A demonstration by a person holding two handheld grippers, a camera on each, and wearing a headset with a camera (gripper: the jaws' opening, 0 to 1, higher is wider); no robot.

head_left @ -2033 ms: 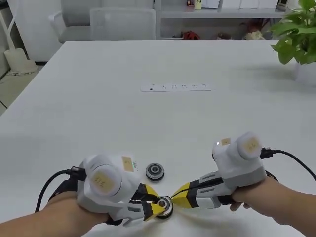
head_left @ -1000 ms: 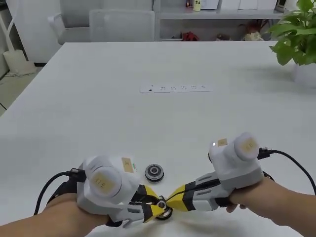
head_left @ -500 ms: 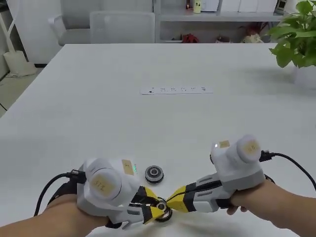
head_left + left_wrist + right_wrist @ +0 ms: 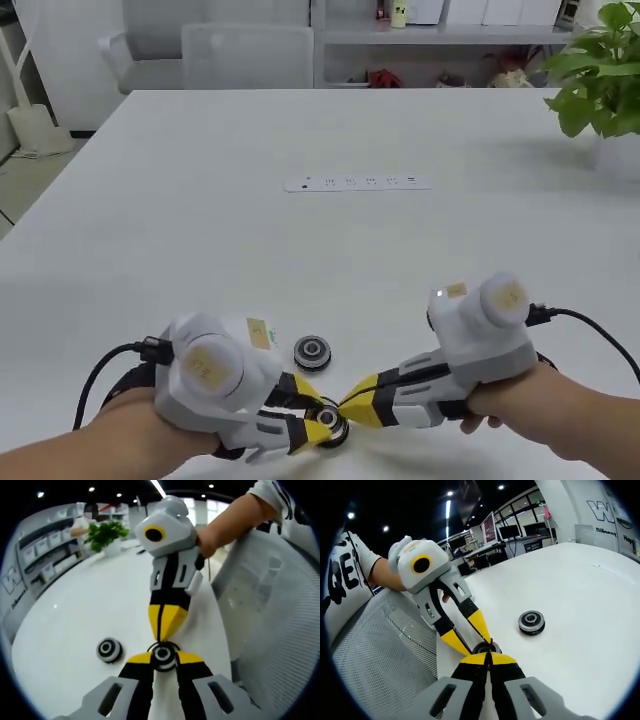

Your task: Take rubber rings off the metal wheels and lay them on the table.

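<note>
Two small metal wheels with black rubber rings are near the table's front edge. One wheel (image 4: 331,424) (image 4: 163,656) (image 4: 486,648) is held just above the table between both grippers. My left gripper (image 4: 318,424) (image 4: 163,658) is shut on this wheel, its yellow fingertips on either side. My right gripper (image 4: 347,406) (image 4: 489,657) meets it from the opposite side, tips pinched together on the wheel's rubber ring. The second wheel (image 4: 313,351) (image 4: 110,650) (image 4: 531,622) lies flat on the table a little beyond them, with its ring on.
A white power strip (image 4: 357,182) lies across the middle of the white table (image 4: 300,250). A potted plant (image 4: 598,75) stands at the far right. Chairs and shelves are behind the table. A mesh chair back (image 4: 380,645) is close behind me.
Both grippers stay locked on the held wheel. They have shifted only slightly, a little lower and left, and the second wheel has not moved.
</note>
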